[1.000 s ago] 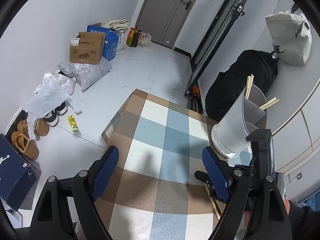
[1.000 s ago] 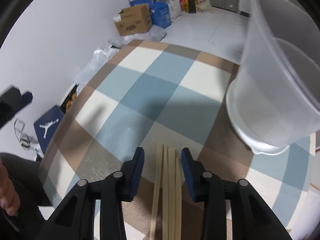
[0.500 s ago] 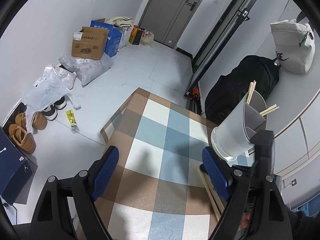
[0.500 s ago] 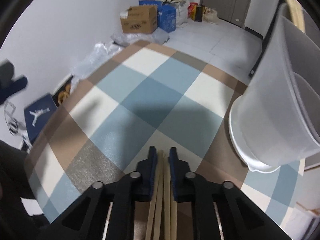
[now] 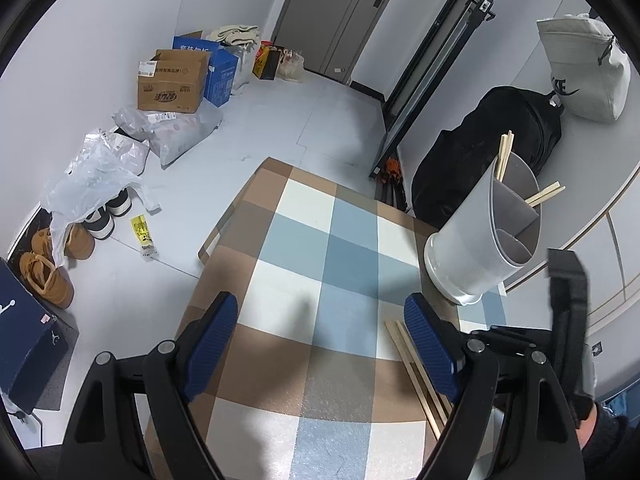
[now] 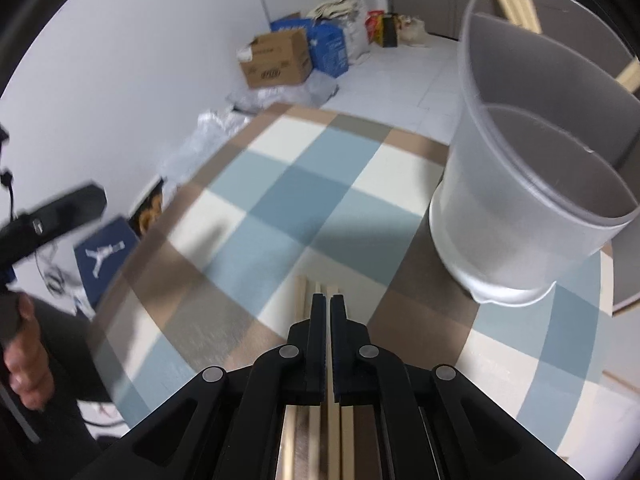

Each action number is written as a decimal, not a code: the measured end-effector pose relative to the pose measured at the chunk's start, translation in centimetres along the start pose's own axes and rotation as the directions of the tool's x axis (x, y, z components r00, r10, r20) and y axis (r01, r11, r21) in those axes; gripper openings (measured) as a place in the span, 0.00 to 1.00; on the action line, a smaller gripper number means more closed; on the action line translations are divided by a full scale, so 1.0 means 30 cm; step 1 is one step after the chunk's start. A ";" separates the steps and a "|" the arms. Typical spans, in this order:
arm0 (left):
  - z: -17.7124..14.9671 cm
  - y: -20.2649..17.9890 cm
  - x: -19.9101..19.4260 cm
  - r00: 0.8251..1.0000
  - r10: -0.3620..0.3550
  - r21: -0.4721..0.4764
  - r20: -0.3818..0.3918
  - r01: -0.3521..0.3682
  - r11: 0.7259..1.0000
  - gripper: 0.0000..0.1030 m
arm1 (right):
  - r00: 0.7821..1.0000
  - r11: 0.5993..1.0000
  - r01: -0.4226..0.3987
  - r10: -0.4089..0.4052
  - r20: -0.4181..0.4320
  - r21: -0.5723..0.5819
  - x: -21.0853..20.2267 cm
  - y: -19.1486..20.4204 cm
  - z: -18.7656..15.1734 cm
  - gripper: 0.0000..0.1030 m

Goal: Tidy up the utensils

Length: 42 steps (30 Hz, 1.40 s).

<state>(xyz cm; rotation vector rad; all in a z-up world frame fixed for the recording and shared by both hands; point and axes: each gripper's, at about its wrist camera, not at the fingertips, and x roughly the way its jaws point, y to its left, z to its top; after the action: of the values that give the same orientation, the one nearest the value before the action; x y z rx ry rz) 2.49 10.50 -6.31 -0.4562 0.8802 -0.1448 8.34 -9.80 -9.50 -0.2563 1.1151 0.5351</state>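
Utensil holder (image 6: 516, 200) stands just beside chopsticks (image 6: 331, 420) under right gripper (image 6: 329, 320)

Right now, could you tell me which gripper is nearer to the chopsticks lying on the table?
The right gripper: its jaws are shut directly over the loose chopsticks. The left gripper hovers open above the checked cloth, the chopsticks beside its right finger.

NIKE lettering with swoosh on grey bag (image 5: 582, 70), Jumpman logo on dark blue shoebox (image 6: 106, 254)
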 end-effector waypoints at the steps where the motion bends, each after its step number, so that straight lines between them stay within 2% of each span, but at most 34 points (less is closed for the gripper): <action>1: 0.000 0.001 0.001 1.000 0.003 0.000 -0.001 -0.003 1.000 0.80 | 1.000 1.000 0.014 -0.015 -0.013 -0.013 0.012 0.005 0.000 0.03; 17: 0.001 -0.004 0.017 1.000 0.011 -0.006 -0.012 -0.011 1.000 0.80 | 0.995 0.988 0.067 -0.076 -0.060 -0.140 0.091 0.071 0.053 0.11; 20: 0.001 -0.003 0.018 1.000 0.011 -0.008 -0.012 -0.011 1.000 0.80 | 0.995 0.988 0.045 -0.058 -0.083 -0.150 0.104 0.084 0.048 0.11; 22: -0.001 0.000 0.019 1.000 0.009 -0.013 -0.016 -0.010 1.000 0.80 | 0.997 0.986 0.047 -0.057 -0.056 -0.158 0.098 0.092 0.044 0.10; 26: -0.005 0.000 0.027 1.000 0.011 -0.017 -0.026 -0.012 1.000 0.80 | 1.000 0.996 0.013 -0.016 -0.025 -0.090 0.078 0.067 0.030 0.08; 27: -0.003 -0.003 0.029 1.000 0.012 -0.015 -0.028 -0.012 1.000 0.80 | 1.000 0.997 0.009 -0.010 -0.013 -0.073 0.068 0.059 0.029 0.02; 28: -0.006 -0.007 0.032 0.999 0.013 -0.011 -0.031 -0.013 1.000 0.80 | 1.000 0.998 0.006 -0.006 0.002 -0.057 0.058 0.049 0.030 0.00; 33: -0.018 -0.024 0.053 0.998 0.018 0.009 -0.052 -0.017 1.000 0.80 | 0.996 0.999 -0.043 0.042 0.076 0.014 -0.019 -0.004 0.031 0.00; 37: -0.037 -0.040 0.079 0.996 0.049 0.032 -0.080 -0.046 0.998 0.80 | 0.995 0.997 -0.068 0.066 0.075 0.027 -0.039 -0.024 0.013 0.00; 38: -0.037 -0.038 0.079 0.995 0.050 0.031 -0.083 -0.048 0.998 0.80 | 0.994 0.995 -0.097 0.096 0.058 0.017 -0.038 -0.019 0.007 0.00; 42: -0.041 -0.033 0.082 0.994 0.066 0.022 -0.086 -0.065 0.998 0.80 | 0.992 0.991 -0.127 0.128 0.012 -0.035 -0.014 0.022 -0.007 0.03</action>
<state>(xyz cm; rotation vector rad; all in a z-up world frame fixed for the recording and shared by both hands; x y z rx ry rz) 3.17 8.47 -8.30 -0.4052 0.9767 -0.1131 7.69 -9.45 -9.17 -0.2112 1.1139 0.6689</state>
